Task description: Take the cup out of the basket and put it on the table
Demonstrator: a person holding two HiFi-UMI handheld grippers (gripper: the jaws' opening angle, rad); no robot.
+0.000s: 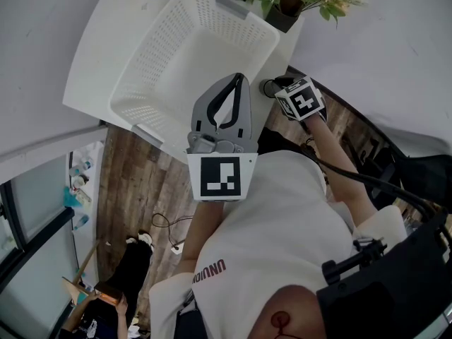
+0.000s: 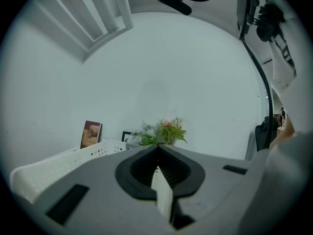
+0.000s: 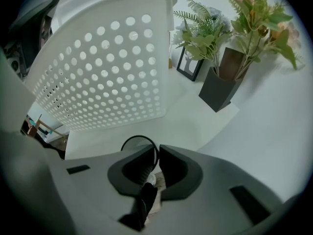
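Note:
The cup [image 1: 269, 87] shows as a small dark-rimmed ring just right of the white perforated basket [image 1: 152, 55], over the white table [image 1: 95, 55]. My right gripper [image 1: 277, 89] is shut on its rim. In the right gripper view the jaws pinch the near right edge of the cup's [image 3: 138, 137] thin black rim, with the right gripper [image 3: 158, 150] close beside the basket wall [image 3: 107, 67]. Whether the cup rests on the table [image 3: 195, 121] I cannot tell. My left gripper [image 1: 241, 78] hangs over the basket's near right corner, shut and empty; the left gripper [image 2: 157, 150] points at the wall.
A dark pot of flowers [image 1: 282, 9] [image 3: 222, 84] and a small picture frame [image 3: 190, 65] stand at the table's back, behind the cup. A brown card [image 2: 91, 133] leans on the wall. The basket holds nothing I can see. Wooden floor lies below the table edge, with a person [image 1: 106, 295] there.

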